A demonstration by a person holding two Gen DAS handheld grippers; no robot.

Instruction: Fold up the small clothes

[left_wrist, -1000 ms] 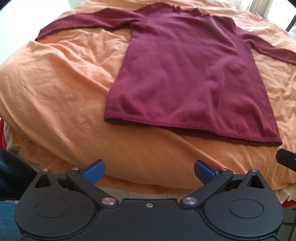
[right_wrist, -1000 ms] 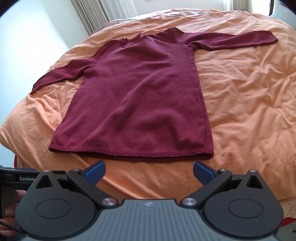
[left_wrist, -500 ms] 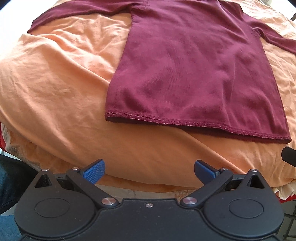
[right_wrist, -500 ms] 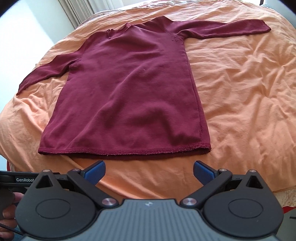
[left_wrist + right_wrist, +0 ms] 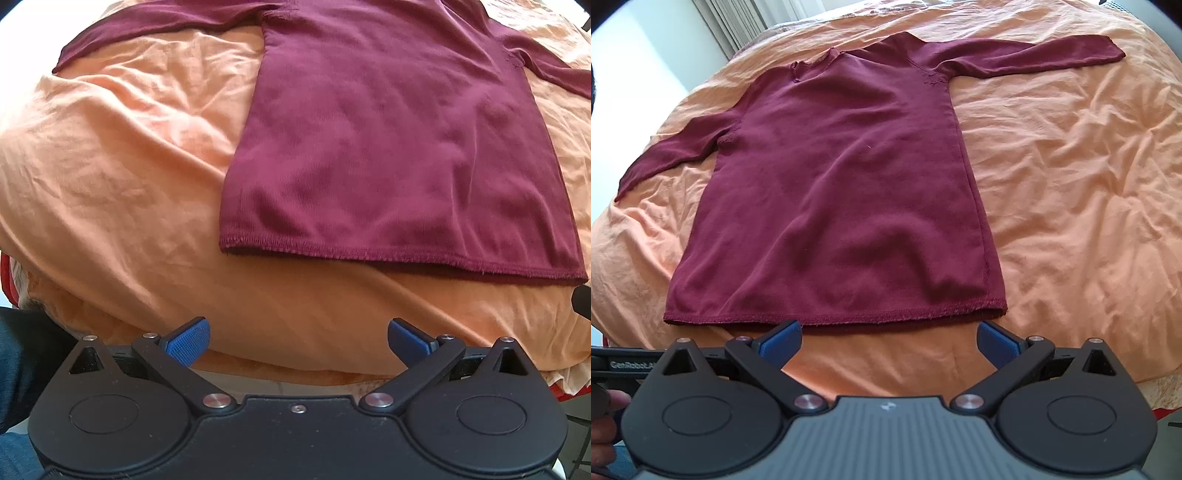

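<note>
A maroon long-sleeved shirt (image 5: 399,147) (image 5: 842,192) lies flat on an orange bedcover (image 5: 110,166) (image 5: 1089,184), sleeves spread out to both sides, hem toward me. My left gripper (image 5: 298,341) stands open at the bed's near edge, short of the hem and below its left corner (image 5: 227,251). My right gripper (image 5: 889,341) is open too, its blue pads (image 5: 781,341) just short of the hem, toward the right corner (image 5: 999,308). Nothing is between either pair of fingers.
The bedcover is wrinkled and drops off at the near edge. A curtain (image 5: 738,22) hangs at the far left in the right wrist view. The other gripper and a hand (image 5: 605,402) show at that view's lower left. Dark trousers (image 5: 22,350) stand left of the bed.
Both grippers have moved forward and lower toward the shirt's hem, which now looms larger. Both stay open. The shirt has not moved.
</note>
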